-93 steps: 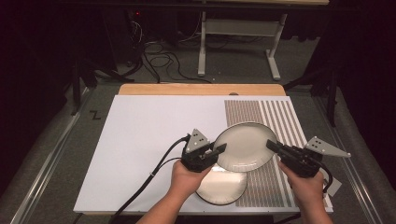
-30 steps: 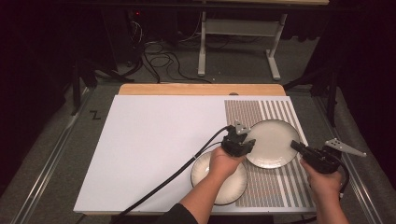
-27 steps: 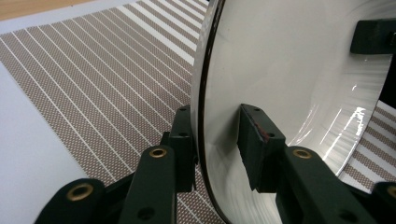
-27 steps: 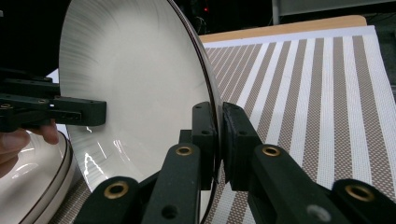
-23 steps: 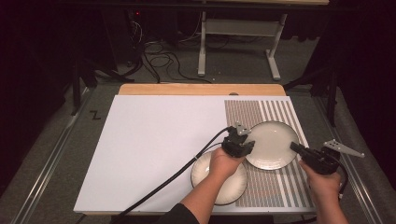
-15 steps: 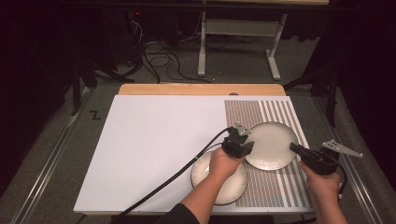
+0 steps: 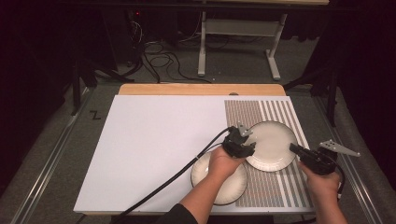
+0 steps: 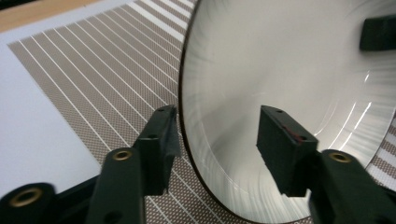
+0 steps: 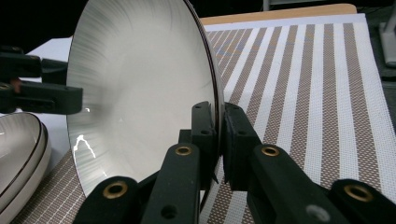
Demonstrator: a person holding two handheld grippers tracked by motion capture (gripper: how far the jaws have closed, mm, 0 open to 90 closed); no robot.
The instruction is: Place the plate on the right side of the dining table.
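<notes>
A: Where is the plate [image 7: 273, 144], and how does it lie?

B: It sits over the striped placemat [image 7: 280, 186] at the right part of the white tabletop [image 7: 154, 149]. It is round, so it has no long axis; its hollow faces up, and in the right gripper view it looks tilted, its far edge raised.

A: Who has it?

B: The right gripper [image 7: 295, 149] is clenched on the plate's right rim [image 9: 215, 107], one jaw on the inside, one underneath. The left gripper [image 7: 245, 148] is at the plate's left edge. Its jaws have just been opening; in the left gripper view the rim [image 8: 184, 140] stands between them, touching neither pad, so it is released.

A: What crowds it?

B: A stack of plates [image 7: 233, 184] lies just near and left of it, under the left hand [image 7: 224, 163]; from above, the held plate's near-left edge meets or overlaps the stack's rim, and I cannot tell if they touch.

A: And open room?

B: The white surface to the left is bare and wide. The striped mat shows free far of the plate and near it, on the right. The table's right edge [image 7: 310, 186] is close to the right hand [image 7: 322, 179].
</notes>
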